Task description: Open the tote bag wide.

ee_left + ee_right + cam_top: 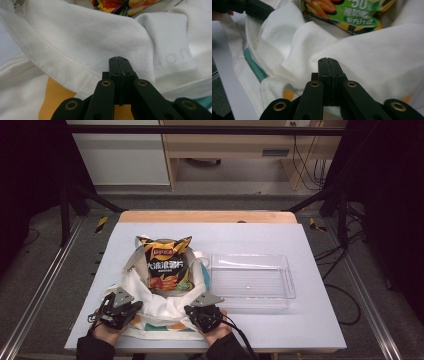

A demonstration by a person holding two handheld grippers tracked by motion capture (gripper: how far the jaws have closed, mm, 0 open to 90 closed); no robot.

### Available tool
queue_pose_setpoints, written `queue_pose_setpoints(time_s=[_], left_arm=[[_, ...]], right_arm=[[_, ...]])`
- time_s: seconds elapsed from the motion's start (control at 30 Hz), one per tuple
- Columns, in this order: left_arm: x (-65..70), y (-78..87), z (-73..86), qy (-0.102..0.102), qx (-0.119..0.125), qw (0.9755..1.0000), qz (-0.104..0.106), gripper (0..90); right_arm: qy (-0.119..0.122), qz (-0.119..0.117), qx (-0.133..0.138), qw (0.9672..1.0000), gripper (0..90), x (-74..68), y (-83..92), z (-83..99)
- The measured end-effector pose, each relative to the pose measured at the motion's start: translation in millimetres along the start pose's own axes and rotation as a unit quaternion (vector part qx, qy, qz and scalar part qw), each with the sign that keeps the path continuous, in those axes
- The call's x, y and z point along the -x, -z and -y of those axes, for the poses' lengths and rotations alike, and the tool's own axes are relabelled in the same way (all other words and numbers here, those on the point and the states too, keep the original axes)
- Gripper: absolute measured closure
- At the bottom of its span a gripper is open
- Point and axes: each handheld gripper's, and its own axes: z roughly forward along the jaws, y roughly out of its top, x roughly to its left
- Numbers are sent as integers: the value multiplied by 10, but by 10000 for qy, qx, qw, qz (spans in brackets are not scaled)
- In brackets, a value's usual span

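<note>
Both grippers' jaws closed against the white tote bag (160, 312)

The lower part of the chip bag (165, 265) is sunk inside the white cloth bag (150, 307), and in both gripper views the top edge cuts it off to a strip of print (small characters too blurred to read). Whether the closed tips of the left gripper (119, 65) and right gripper (328, 65) pinch any cloth can't be told, since the folds behind them are hidden. The person's forearms are cut off by the high view's bottom edge.
</note>
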Motion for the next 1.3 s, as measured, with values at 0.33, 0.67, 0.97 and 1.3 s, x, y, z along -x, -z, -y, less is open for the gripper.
queue_pose_setpoints(time_s=[0.33,0.67,0.97,1.3], left_arm=[[-89,129,-111,362,571,9977,59,881],[-390,-66,-65,444,188,9978,-463,898],[-398,-65,-11,460,-16,9973,-565,898],[-403,-85,7,540,-134,9973,-477,898]], right_arm=[[-70,154,-52,9998,900,61,15,70],[-114,149,39,9998,900,80,30,64],[-120,604,16,9981,900,114,89,108],[-194,735,-56,9971,900,164,114,160]])
